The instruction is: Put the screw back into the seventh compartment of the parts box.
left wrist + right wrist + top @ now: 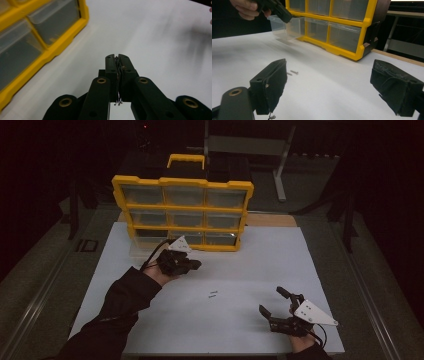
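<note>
Pressing together, the jaws of the left gripper (pixel 117 58) are seen closed, with nothing clearly made out between them, just beside the yellow-framed organiser of clear plastic drawers (pixel 183 212). The right gripper (pixel 274 303) is held with jaws spread wide. Two small grey screws (pixel 213 294) are found on the white tabletop (pixel 280 260) between the grippers

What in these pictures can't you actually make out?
- Left gripper, left gripper view: jaws pressed together; whether anything is pinched between them is hidden.
- Yellow organizer, high view: drawer contents lost behind cloudy fronts and dim light.
- Two small screws, high view: too small to identify the type.
</note>
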Demonstrator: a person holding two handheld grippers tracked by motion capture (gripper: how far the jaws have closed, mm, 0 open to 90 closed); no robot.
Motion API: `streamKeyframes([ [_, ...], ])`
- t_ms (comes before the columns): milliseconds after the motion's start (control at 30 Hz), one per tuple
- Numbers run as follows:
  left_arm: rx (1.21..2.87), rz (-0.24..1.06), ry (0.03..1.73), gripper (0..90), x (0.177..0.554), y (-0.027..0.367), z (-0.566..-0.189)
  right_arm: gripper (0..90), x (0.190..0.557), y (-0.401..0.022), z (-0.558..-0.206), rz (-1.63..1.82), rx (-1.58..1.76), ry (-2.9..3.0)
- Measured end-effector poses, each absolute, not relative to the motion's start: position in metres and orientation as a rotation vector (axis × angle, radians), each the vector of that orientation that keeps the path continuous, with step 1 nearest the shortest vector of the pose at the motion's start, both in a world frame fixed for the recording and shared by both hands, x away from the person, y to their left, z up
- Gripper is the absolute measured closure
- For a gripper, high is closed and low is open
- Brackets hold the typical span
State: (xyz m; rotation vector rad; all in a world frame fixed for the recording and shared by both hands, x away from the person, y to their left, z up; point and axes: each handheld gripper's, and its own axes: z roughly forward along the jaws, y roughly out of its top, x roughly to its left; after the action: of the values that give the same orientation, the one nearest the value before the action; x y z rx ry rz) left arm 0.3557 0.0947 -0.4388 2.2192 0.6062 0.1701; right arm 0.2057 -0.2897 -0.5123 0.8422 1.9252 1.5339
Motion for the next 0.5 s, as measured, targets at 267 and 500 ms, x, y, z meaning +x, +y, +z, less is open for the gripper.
streamKeyframes([
  [267, 2.174, 0.228, 0.657, 86.3, 0.359, 0.118, -0.421, 13.7, 0.206, -0.289, -0.512, 1.537, 0.842, 1.927],
  [500, 2.151, 0.299, 0.722, 86.3, 0.362, 0.141, -0.409, 13.7, 0.206, -0.289, -0.512, 1.535, 0.839, 1.928],
])
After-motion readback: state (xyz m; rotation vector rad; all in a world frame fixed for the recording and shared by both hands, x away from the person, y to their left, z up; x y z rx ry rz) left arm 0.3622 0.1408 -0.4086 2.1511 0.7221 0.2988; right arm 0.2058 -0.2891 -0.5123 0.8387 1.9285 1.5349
